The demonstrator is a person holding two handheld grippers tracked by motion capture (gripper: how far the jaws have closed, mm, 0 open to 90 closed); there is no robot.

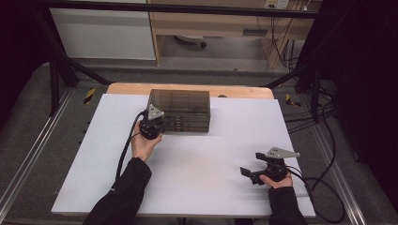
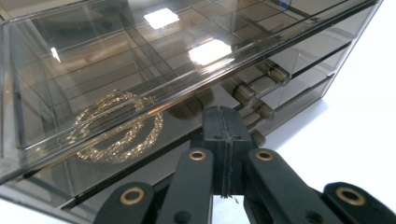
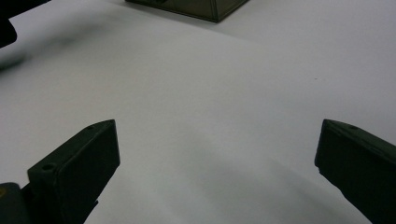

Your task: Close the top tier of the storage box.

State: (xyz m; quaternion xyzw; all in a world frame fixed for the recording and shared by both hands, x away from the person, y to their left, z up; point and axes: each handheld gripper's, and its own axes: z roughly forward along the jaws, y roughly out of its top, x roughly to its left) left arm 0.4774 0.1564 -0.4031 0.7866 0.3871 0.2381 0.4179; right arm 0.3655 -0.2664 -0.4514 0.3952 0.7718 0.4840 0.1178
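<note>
Smoked transparent plastic drawer cabinet [image 1: 179,110] at the far middle of the white counter [image 1: 197,164]. Left claw [image 2: 223,140], jaws pressed together, meets a drawer front; pushing it home seems under way. Right claw [image 3: 217,172] rests wide apart, empty. Next: straight, level pressure.

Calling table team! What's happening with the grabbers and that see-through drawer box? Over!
Left gripper shut, at the smoky drawer box front. Gold bracelets inside, top drawer. Right gripper open, over bare white table. Nothing in the way.

wide-spread right claw [image 3: 217,163] over white table [image 3: 210,93]
</note>
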